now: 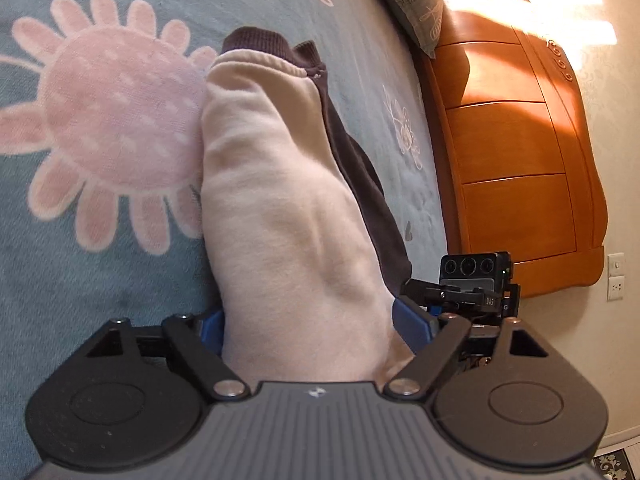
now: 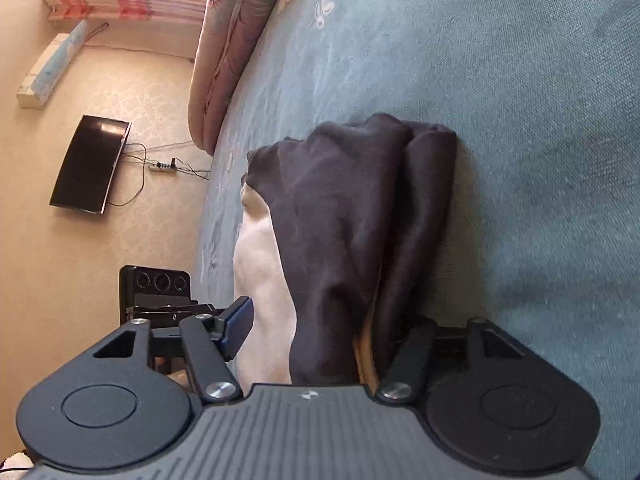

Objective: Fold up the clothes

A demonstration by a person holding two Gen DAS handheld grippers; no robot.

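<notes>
A folded garment (image 1: 280,200), cream fleece inside and dark brown outside, lies on the teal bed cover (image 1: 80,280). My left gripper (image 1: 312,328) stands open around its near end. The blue pads (image 1: 412,324) sit either side of the cream cloth without pinching it. From the right wrist, the same garment (image 2: 352,220) shows mostly its brown side. My right gripper (image 2: 328,320) is open around that end. Its left pad (image 2: 240,320) is clear of the cloth, and the right pad is hidden behind brown fabric. Each gripper sees the other beside it: the right gripper (image 1: 476,280) and the left gripper (image 2: 160,292).
The cover bears a large pink flower (image 1: 112,120). A wooden headboard (image 1: 520,160) and a grey-green pillow (image 1: 416,4) lie beyond the garment. A pink quilt (image 2: 236,40) sits at the bed's far edge. A dark screen (image 2: 88,164) and a power strip (image 2: 162,167) are off the bed.
</notes>
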